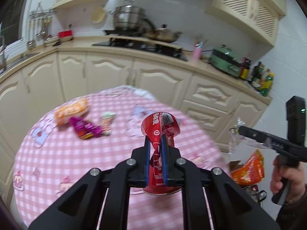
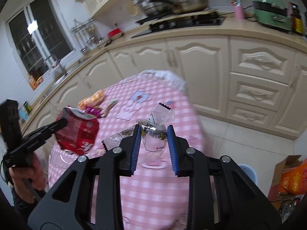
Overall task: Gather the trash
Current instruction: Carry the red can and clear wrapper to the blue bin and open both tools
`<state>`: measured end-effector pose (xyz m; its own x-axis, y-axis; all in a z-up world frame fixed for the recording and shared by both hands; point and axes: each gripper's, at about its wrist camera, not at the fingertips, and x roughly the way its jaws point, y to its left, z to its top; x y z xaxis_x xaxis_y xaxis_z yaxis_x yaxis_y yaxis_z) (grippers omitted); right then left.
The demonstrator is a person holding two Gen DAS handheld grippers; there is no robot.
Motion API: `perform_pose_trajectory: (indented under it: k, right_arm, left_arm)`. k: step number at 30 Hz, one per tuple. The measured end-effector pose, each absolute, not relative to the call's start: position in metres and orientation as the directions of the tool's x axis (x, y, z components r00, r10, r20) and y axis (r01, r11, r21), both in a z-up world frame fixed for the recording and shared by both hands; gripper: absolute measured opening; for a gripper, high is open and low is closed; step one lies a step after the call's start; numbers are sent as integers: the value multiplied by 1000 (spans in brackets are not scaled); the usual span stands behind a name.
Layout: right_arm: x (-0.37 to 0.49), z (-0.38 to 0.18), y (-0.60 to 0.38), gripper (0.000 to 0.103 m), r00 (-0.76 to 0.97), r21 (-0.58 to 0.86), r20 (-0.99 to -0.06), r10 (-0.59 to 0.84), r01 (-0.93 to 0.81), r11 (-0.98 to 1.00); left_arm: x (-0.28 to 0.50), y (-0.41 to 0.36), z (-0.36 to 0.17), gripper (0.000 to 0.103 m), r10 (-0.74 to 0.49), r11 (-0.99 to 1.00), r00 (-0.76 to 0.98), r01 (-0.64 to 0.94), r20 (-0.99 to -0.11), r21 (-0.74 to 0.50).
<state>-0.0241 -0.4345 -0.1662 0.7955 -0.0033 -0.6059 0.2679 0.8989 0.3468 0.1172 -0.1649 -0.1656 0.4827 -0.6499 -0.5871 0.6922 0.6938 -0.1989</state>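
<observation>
My left gripper (image 1: 155, 140) is shut on a crushed red drink can (image 1: 160, 122), held up above the pink checked table (image 1: 76, 153). In the right wrist view the same can (image 2: 76, 132) hangs at the left in the left gripper (image 2: 63, 122). My right gripper (image 2: 153, 127) is shut on a crumpled clear plastic wrapper (image 2: 155, 140), lifted off the cloth. From the left wrist view it (image 1: 240, 130) is out past the table's right edge with the wrapper (image 1: 235, 136) at its tip. An orange packet (image 1: 71, 111), a purple wrapper (image 1: 84, 128) and a small green-white wrapper (image 1: 107, 120) lie on the far left of the table.
A cardboard box (image 2: 284, 174) with orange packets (image 1: 247, 170) stands on the floor right of the table, with a pale blue round container (image 2: 247, 170) beside it. Cream cabinets (image 1: 163, 78) and a counter with a stove (image 1: 142, 46) run behind the table. A hand (image 1: 284, 180) holds the right gripper's handle.
</observation>
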Motion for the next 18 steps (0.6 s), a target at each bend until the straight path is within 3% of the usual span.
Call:
perform_pose_trajectory:
  k: [9, 18]
  right_arm:
    - [-106, -188, -524, 28, 732, 325, -651, -201, 508, 797]
    - [-169, -262, -599, 28, 598, 338, -763, -246, 692, 637]
  left_arm:
    - [64, -270, -154, 9, -789, 488, 280, 827, -548, -280]
    - [14, -394, -211, 10, -740, 383, 108, 879, -664, -283]
